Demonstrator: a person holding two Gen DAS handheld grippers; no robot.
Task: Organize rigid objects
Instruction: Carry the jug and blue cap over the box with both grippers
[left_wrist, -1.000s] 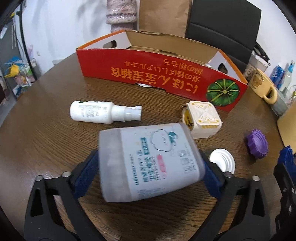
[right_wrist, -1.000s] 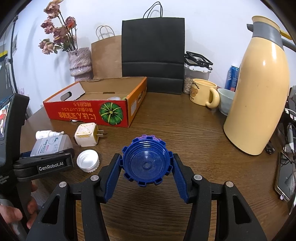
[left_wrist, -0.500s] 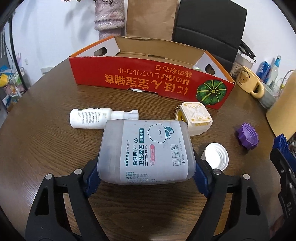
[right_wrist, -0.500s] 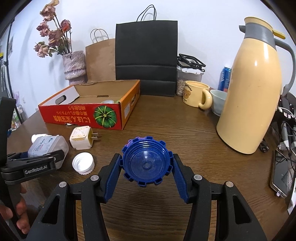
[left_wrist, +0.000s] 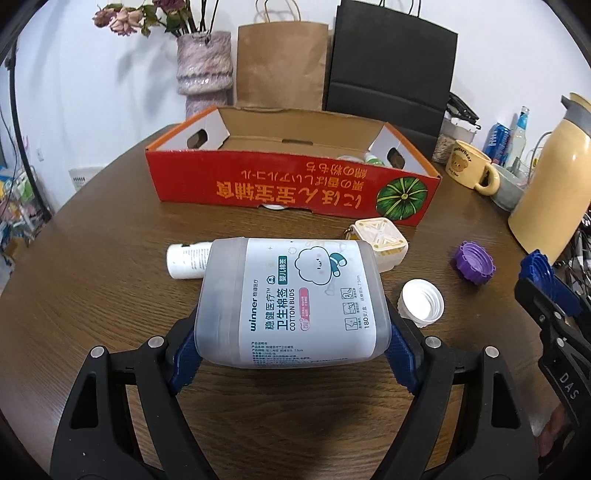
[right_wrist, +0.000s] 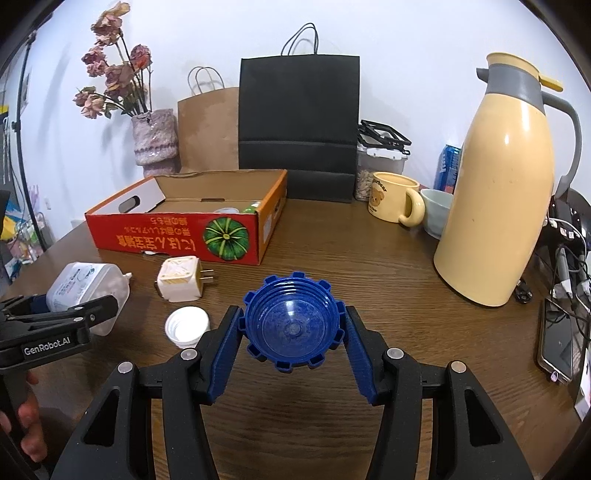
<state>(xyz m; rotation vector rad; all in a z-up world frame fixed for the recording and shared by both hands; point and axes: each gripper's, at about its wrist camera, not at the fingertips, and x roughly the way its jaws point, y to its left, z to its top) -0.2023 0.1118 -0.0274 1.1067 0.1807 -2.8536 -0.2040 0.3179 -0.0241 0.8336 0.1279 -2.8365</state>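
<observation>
I count: caps 3 – blue (right_wrist: 291, 325), purple (left_wrist: 473, 261), white (left_wrist: 421, 301) | cotton-bud tub (left_wrist: 291, 301) 1 | plug adapter (right_wrist: 181, 278) 1 | white bottle (left_wrist: 184, 260) 1 | red box (left_wrist: 288, 184) 1

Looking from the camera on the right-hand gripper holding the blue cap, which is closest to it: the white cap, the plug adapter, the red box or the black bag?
From the right gripper:
1. White cap, just left.
2. Plug adapter, left, beyond the cap.
3. Red box, farther back on the left.
4. Black bag, at the wall.
</observation>
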